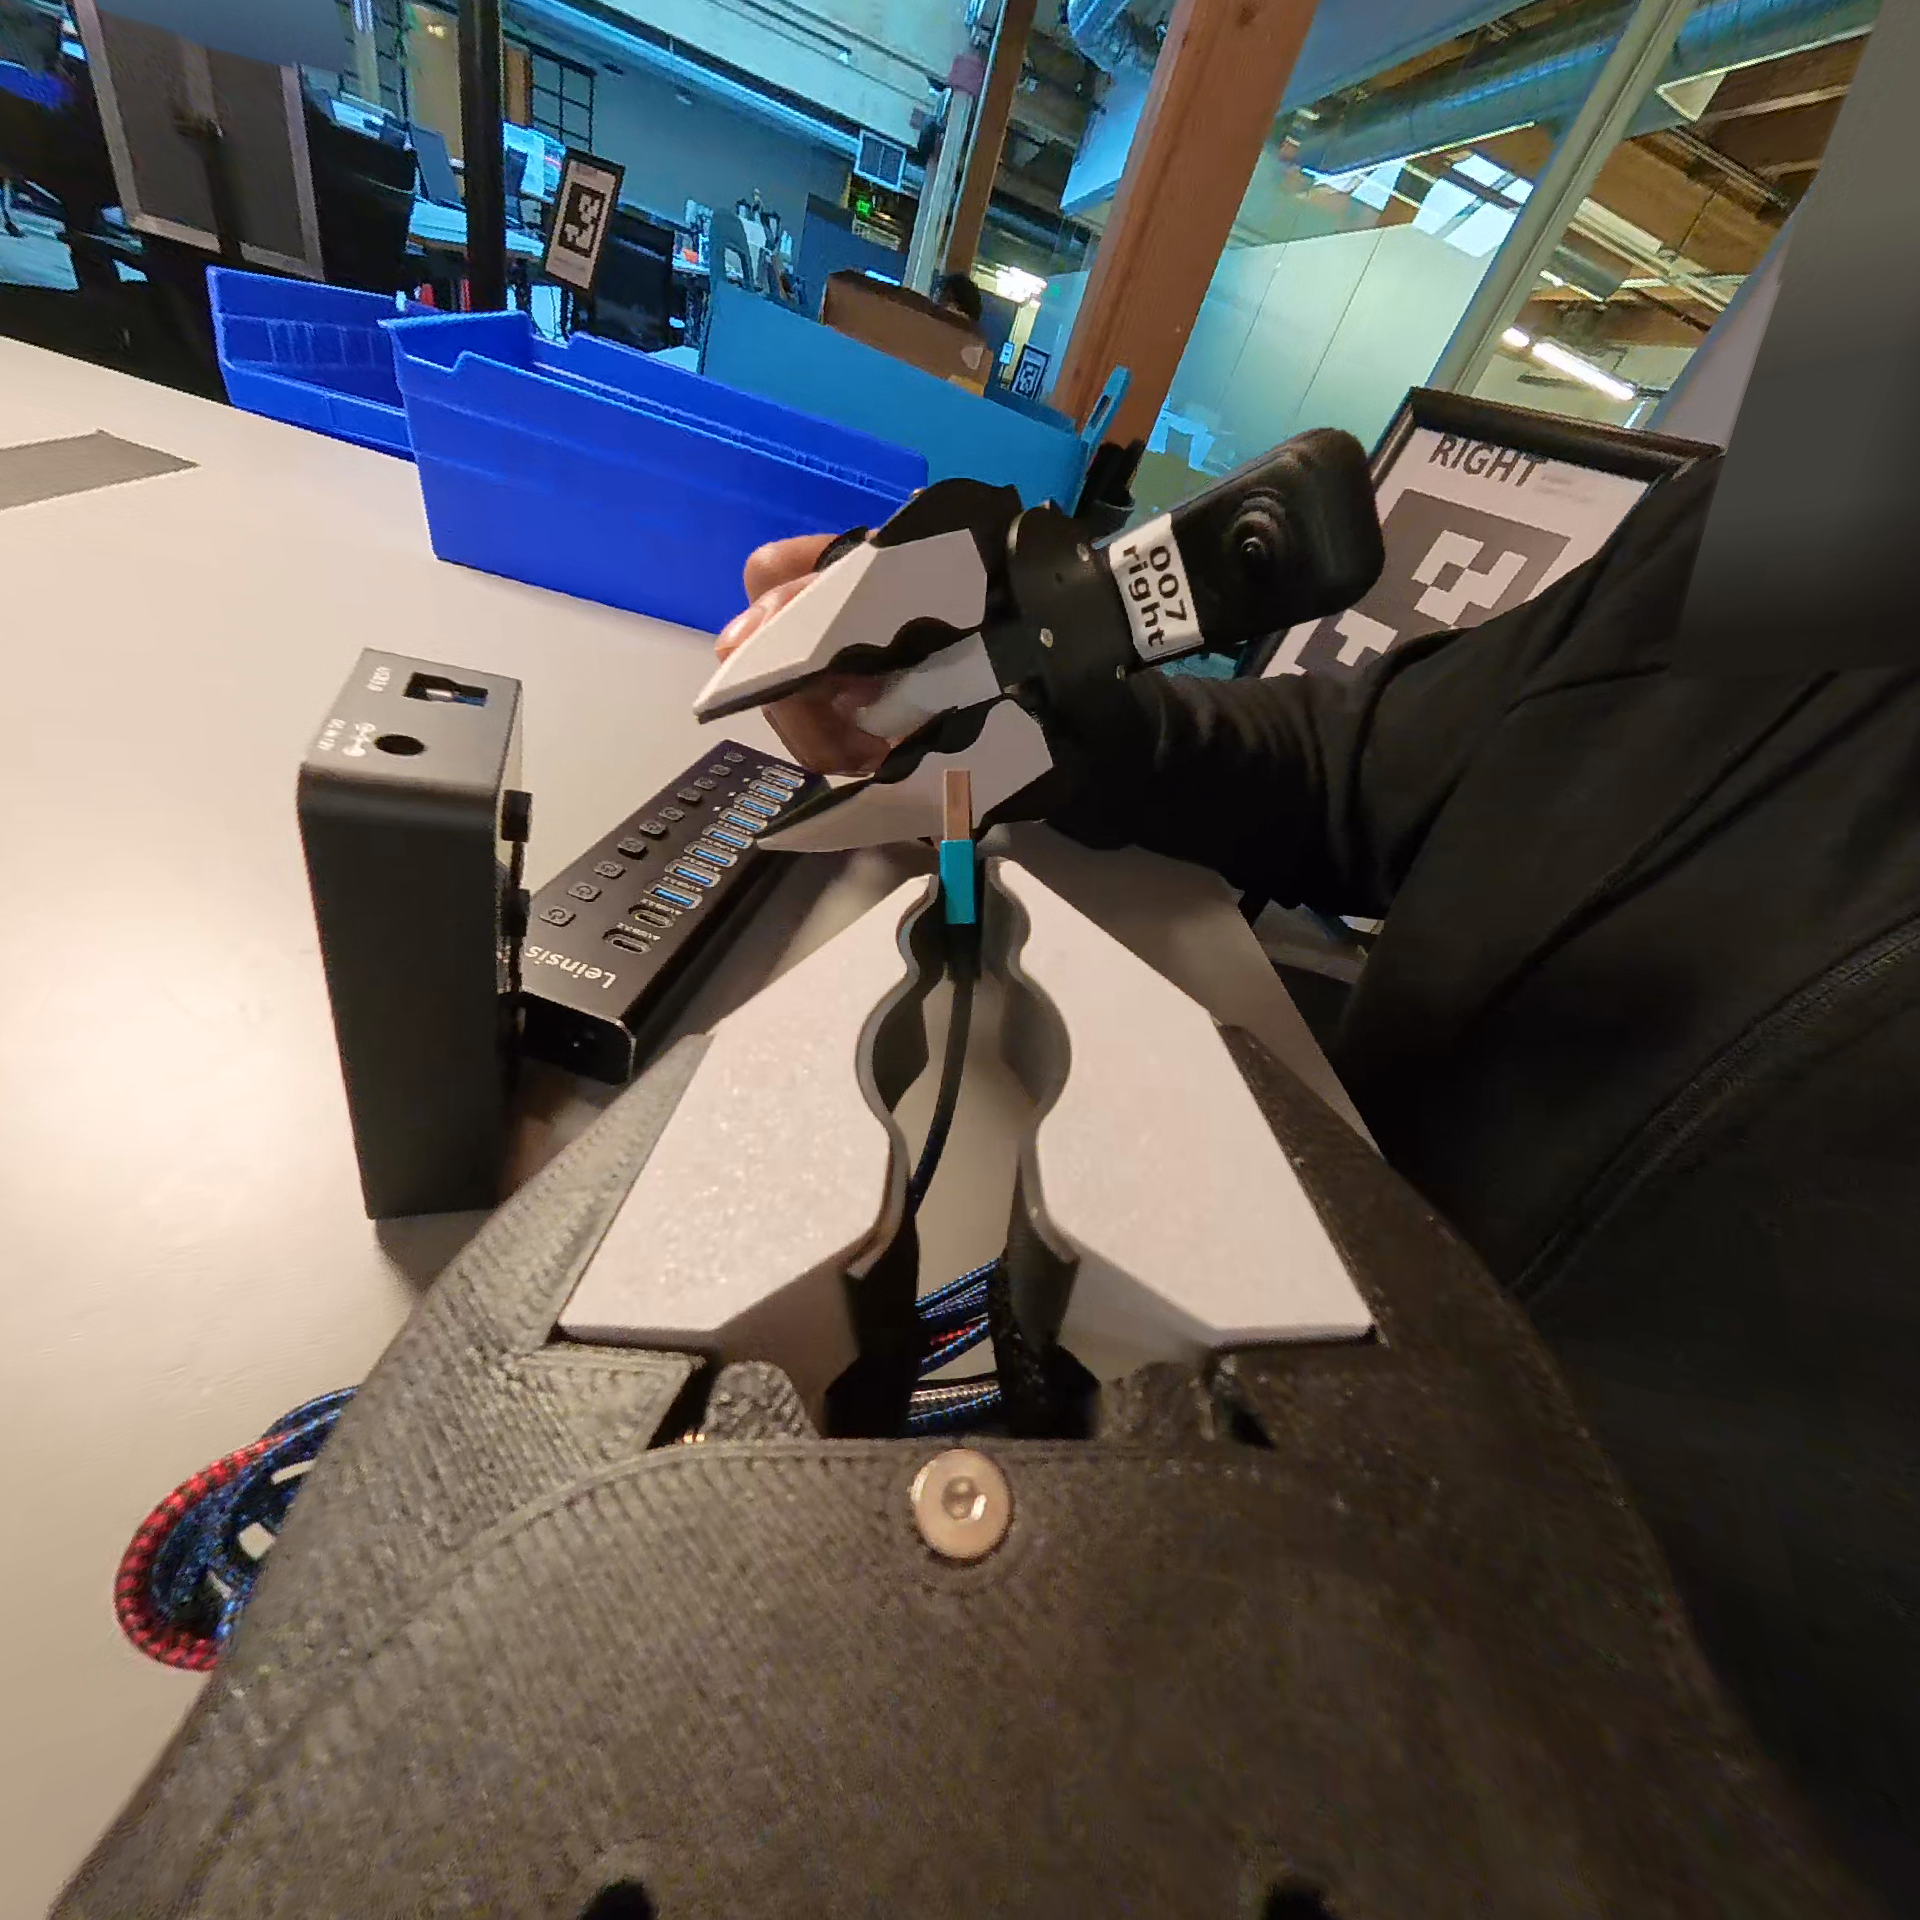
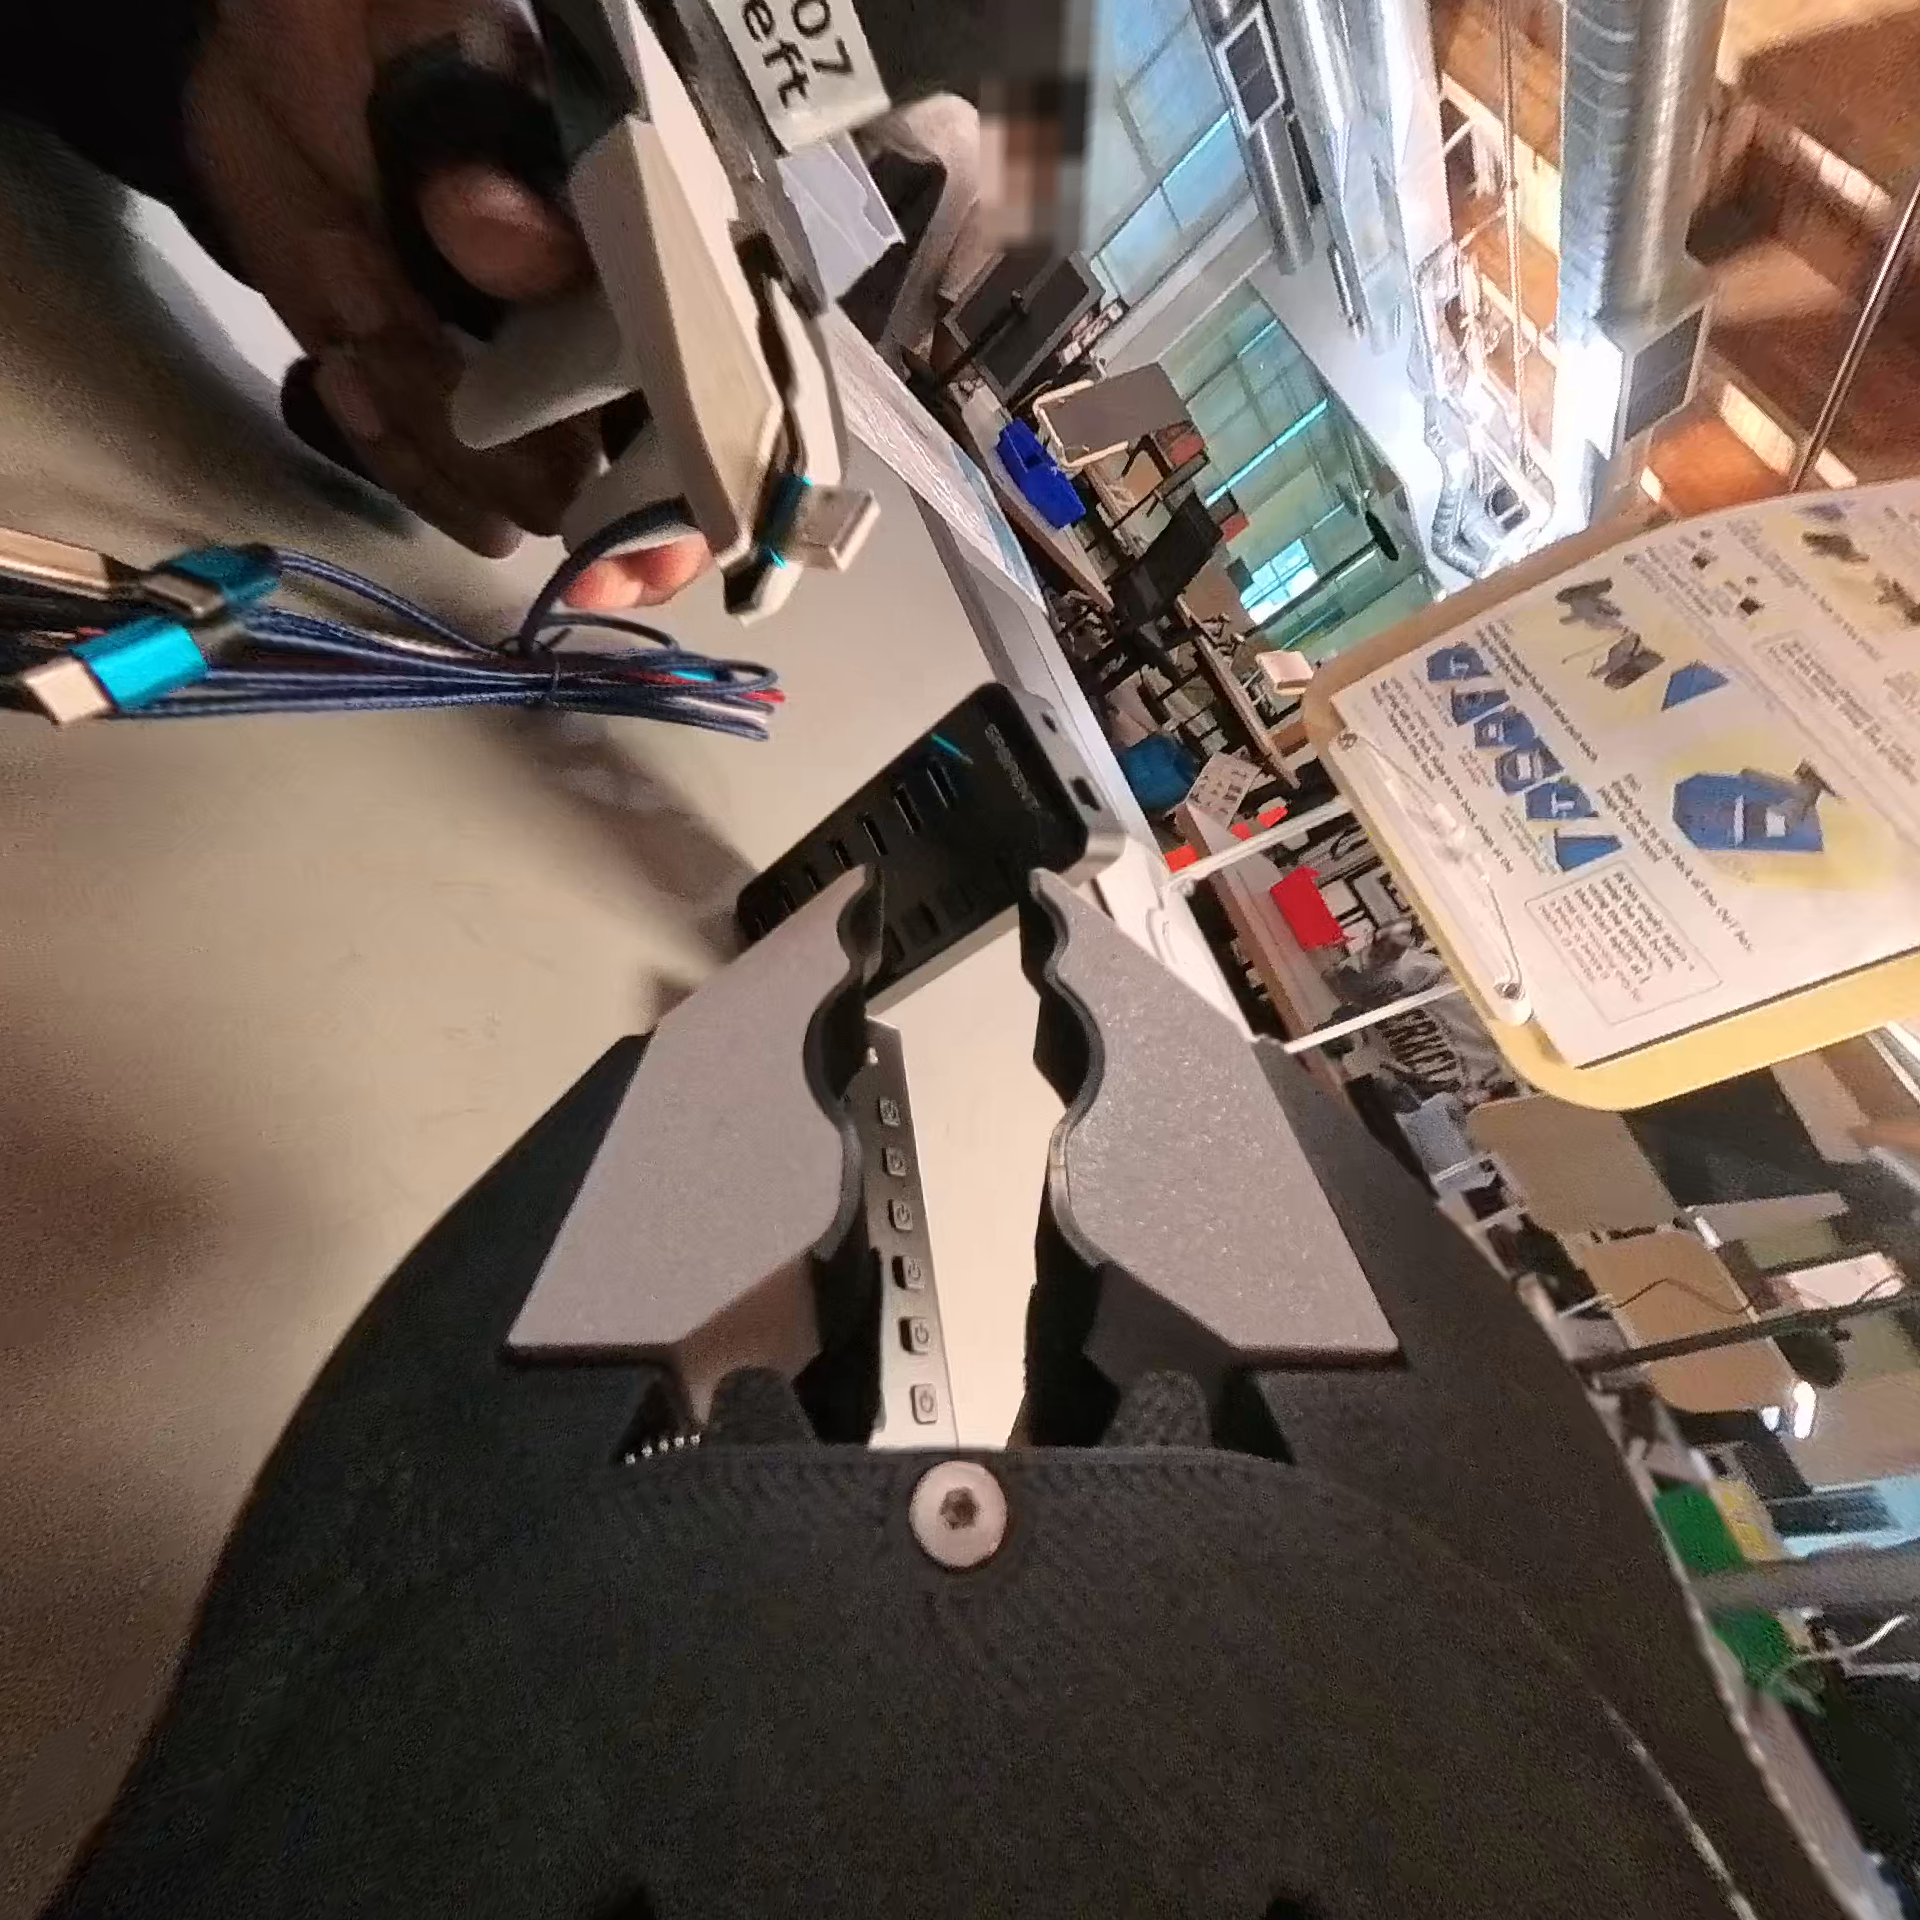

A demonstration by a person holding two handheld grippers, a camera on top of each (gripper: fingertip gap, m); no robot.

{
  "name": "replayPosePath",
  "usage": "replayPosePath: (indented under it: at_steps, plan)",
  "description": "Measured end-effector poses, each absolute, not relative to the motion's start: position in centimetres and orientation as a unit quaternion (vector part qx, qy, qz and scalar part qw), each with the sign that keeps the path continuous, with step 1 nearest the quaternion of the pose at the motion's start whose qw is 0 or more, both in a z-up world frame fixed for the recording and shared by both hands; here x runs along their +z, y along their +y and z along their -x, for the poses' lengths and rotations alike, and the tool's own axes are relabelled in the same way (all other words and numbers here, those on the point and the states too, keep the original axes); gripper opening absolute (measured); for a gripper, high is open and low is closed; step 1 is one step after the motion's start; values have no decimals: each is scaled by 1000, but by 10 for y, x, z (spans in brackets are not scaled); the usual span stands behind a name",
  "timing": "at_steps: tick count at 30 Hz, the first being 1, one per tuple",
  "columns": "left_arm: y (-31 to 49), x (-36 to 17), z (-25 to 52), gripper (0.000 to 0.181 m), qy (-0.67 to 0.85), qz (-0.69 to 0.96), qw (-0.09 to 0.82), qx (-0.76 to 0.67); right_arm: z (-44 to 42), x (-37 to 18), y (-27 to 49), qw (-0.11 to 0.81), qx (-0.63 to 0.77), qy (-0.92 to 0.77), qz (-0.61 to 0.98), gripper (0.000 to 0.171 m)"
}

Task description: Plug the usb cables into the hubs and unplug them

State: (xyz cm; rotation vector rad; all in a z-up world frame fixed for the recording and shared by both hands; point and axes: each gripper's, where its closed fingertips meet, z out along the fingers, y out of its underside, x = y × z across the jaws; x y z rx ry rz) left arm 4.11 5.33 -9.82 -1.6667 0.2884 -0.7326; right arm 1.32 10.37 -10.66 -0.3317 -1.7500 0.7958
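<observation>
My left gripper [image 1: 956, 896] is shut on a teal USB plug [image 1: 957, 831], held upright with its metal tip poking past the fingertips and its dark cable trailing back between the fingers. A flat black hub [image 1: 665, 894] with blue ports lies on the table beside an upright black hub [image 1: 405, 935]. My right gripper [image 1: 810, 748] is open and hovers over the flat hub's far end. In the right wrist view its fingers [image 2: 951, 894] straddle the flat hub [image 2: 904, 1226] and face the upright hub [image 2: 935, 821]. The left gripper [image 2: 790, 540] and its plug [image 2: 831, 525] show at upper left.
A bundle of braided blue and red cables [image 2: 468, 665] with teal plugs lies on the grey table [image 1: 156, 790]. Two blue bins [image 1: 644, 488] stand behind the hubs. A framed marker sign [image 1: 1475, 561] is at right. A clipboard with an illustrated sheet [image 2: 1662, 779] hangs nearby. There is about 6 cm between the tips of the two grippers.
</observation>
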Motion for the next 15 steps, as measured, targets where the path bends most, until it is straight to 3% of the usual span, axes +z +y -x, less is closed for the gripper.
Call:
replayPosePath:
  at_steps: [9, 15]
  plan:
    - [60, -111, -26, 8, 104, 763, 587, -250, -1, -116, 123, 520, 343, -749, 227, 32]
    - [65, -131, -6, 8, 75, 814, 551, -167, 9, -126, 138, 436, 378, -756, 309, 40]
